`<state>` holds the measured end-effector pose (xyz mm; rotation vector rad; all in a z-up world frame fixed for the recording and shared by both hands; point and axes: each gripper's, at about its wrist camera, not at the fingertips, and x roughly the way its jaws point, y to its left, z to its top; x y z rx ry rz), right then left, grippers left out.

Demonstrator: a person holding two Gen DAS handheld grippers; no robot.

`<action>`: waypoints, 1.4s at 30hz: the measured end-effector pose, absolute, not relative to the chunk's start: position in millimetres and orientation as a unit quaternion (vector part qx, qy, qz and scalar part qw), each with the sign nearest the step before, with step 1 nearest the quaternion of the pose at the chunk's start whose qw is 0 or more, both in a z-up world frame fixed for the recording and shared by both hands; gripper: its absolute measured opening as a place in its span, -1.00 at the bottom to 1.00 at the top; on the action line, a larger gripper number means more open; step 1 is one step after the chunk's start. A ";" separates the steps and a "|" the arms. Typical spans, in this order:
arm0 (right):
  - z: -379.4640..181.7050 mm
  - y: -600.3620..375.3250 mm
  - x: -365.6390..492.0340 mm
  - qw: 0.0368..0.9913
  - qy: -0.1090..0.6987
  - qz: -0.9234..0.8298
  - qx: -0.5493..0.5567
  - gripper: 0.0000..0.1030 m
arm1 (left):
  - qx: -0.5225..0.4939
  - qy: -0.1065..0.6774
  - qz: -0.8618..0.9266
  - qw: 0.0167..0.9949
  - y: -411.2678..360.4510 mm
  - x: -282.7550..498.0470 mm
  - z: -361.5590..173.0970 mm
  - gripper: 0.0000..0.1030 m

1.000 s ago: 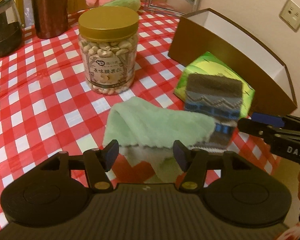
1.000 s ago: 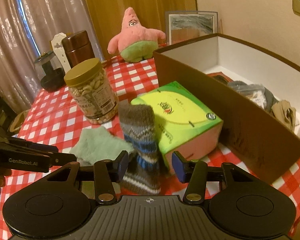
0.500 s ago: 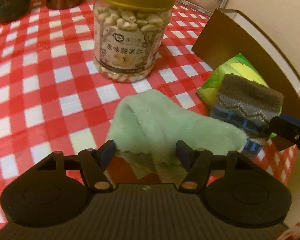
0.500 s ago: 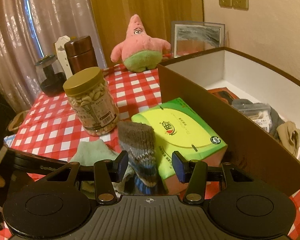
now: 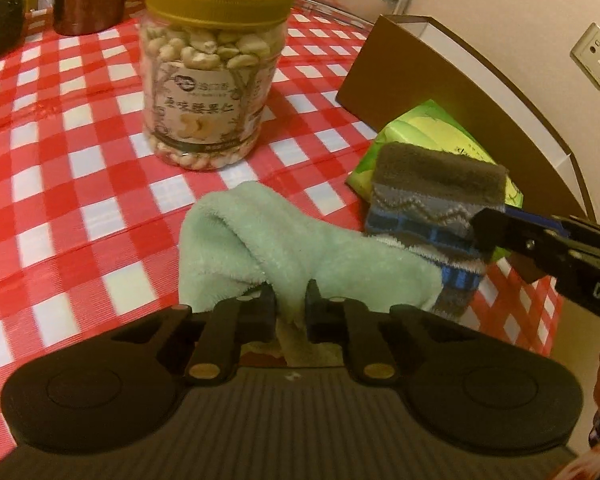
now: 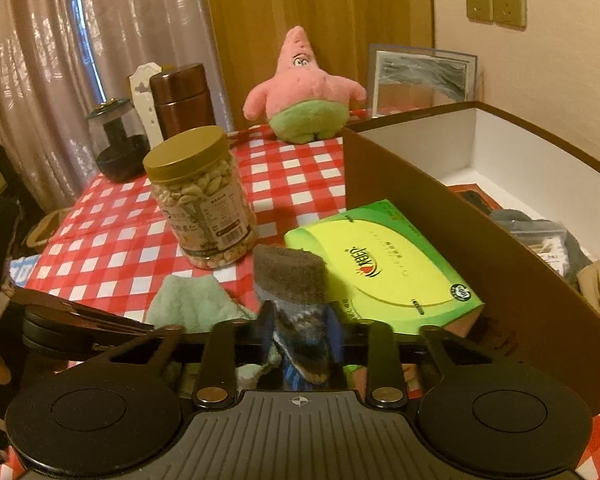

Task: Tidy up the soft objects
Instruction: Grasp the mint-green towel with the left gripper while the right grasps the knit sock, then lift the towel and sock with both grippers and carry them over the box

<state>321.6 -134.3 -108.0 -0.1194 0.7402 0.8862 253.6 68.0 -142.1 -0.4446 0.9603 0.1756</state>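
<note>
left hand-held gripper (image 5: 291, 304) and right hand-held gripper (image 6: 300, 336), both angled downward, jaws closing on fabric

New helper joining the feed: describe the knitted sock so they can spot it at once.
Find the big brown cardboard box on the red-checked tablecloth; a yellow-green tissue pack lies against its outer wall. The grey-and-blue patterned knit sock leans on that pack, its lower end between the closing jaws of the right gripper. Unlike the plain mint-green fleece cloth beside it, it has zigzag stripes and a dark cuff.
</note>
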 end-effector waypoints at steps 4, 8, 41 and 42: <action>-106.4 -138.6 316.6 0.831 0.350 0.431 -0.044 -0.75 | -0.200 0.467 0.088 0.857 75.0 234.7 -134.2 -0.78; -102.9 -145.0 310.1 0.825 0.356 0.438 -0.034 -0.76 | -0.186 0.482 0.097 0.851 84.4 212.5 -125.7 -0.78; -149.8 -164.2 266.2 0.811 0.474 0.342 -0.033 0.33 | -0.202 0.482 0.116 0.845 100.3 141.7 -123.2 -0.22; -151.1 -163.0 264.3 0.811 0.474 0.342 -0.036 0.36 | -0.204 0.480 0.118 0.845 102.6 139.6 -122.9 -0.16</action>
